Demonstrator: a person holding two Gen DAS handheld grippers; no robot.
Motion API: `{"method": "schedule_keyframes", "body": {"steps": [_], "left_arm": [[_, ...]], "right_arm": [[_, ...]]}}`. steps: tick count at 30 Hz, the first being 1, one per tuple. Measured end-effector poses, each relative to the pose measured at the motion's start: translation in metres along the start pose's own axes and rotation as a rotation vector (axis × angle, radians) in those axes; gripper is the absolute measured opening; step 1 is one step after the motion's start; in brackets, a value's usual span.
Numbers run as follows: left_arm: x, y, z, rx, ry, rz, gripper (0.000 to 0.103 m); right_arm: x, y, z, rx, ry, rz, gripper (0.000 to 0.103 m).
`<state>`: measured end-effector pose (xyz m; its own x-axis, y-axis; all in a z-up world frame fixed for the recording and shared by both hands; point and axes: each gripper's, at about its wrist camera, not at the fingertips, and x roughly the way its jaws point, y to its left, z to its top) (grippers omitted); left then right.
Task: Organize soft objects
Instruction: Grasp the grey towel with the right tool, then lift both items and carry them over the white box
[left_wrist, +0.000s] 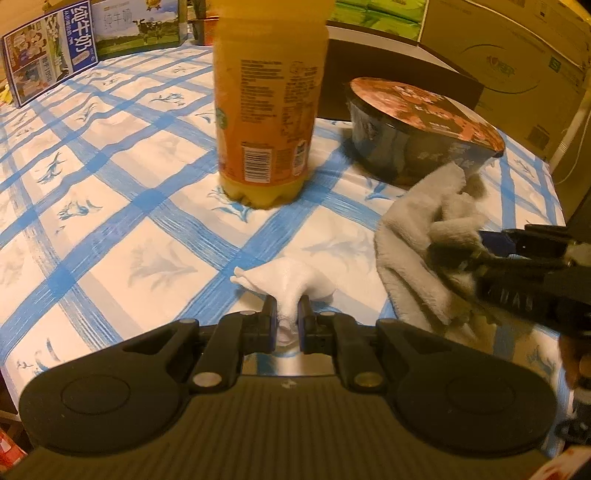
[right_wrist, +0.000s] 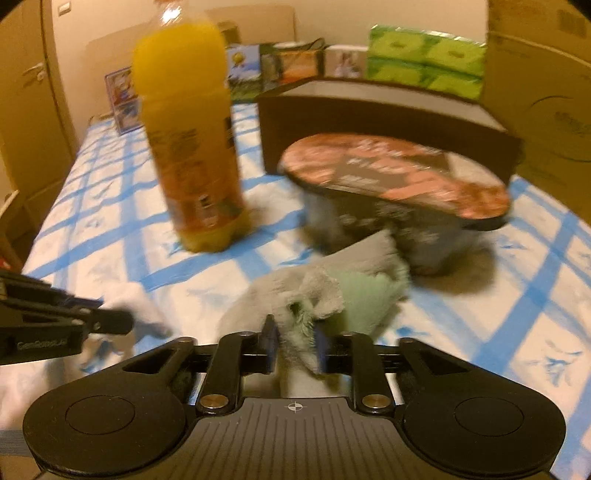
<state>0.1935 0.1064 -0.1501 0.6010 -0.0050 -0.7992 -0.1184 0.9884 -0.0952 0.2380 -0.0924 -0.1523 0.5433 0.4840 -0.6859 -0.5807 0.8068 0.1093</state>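
My left gripper (left_wrist: 287, 314) is shut on a small white cloth (left_wrist: 291, 280), pinched upright between its pads above the checked tablecloth (left_wrist: 110, 221). To its right lies a fluffy grey cloth (left_wrist: 413, 258) with a pale green side (right_wrist: 362, 299). My right gripper (right_wrist: 293, 343) is shut on a bunched fold of it. In the left wrist view the right gripper (left_wrist: 458, 247) comes in from the right edge, fingers in the grey pile. The right wrist view is blurred. It shows the left gripper (right_wrist: 125, 321) at the left with the white cloth (right_wrist: 142, 304) at its tip.
An orange juice bottle (left_wrist: 267, 110) stands just beyond the cloths. A lidded instant-noodle bowl (left_wrist: 417, 136) sits right of it, touching the grey cloth's far corner. Behind it is an open dark box (right_wrist: 369, 122). Cartons (left_wrist: 48, 62) and cardboard boxes (left_wrist: 517, 66) line the far edge.
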Motion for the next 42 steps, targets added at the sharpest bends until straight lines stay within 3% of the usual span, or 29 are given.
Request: {"method": "schedule_keyframes", "body": {"steps": [1, 2, 5, 13, 17, 19, 23, 26, 42], "left_arm": [[0.000, 0.002, 0.000, -0.003, 0.000, -0.001, 0.010], [0.000, 0.003, 0.000, -0.006, -0.001, 0.000, 0.010], [0.001, 0.007, 0.001, -0.011, 0.000, 0.002, 0.010], [0.005, 0.015, 0.002, -0.028, 0.009, 0.005, 0.010], [0.007, 0.017, 0.003, -0.029, 0.011, 0.006, 0.010], [0.007, 0.017, 0.003, -0.028, 0.010, 0.006, 0.010], [0.007, 0.017, 0.003, -0.030, 0.011, 0.005, 0.010], [0.005, 0.016, 0.004, -0.026, 0.009, 0.007, 0.010], [-0.027, 0.015, 0.014, -0.002, -0.050, 0.025, 0.010]], "right_arm": [[0.002, 0.003, 0.000, 0.005, 0.003, 0.012, 0.066], [0.002, 0.005, 0.000, 0.018, -0.002, 0.027, 0.076], [0.005, 0.011, 0.000, 0.011, 0.010, 0.060, 0.081], [0.029, 0.029, -0.006, -0.149, 0.073, -0.062, 0.082], [0.034, 0.029, -0.009, -0.172, 0.068, -0.069, 0.082], [0.034, 0.027, -0.008, -0.163, 0.066, -0.067, 0.075], [0.030, 0.017, -0.004, -0.140, 0.056, -0.084, 0.042], [0.024, 0.003, 0.001, -0.090, 0.059, -0.052, 0.035], [-0.028, -0.006, 0.010, 0.064, 0.037, 0.110, 0.032]]}}
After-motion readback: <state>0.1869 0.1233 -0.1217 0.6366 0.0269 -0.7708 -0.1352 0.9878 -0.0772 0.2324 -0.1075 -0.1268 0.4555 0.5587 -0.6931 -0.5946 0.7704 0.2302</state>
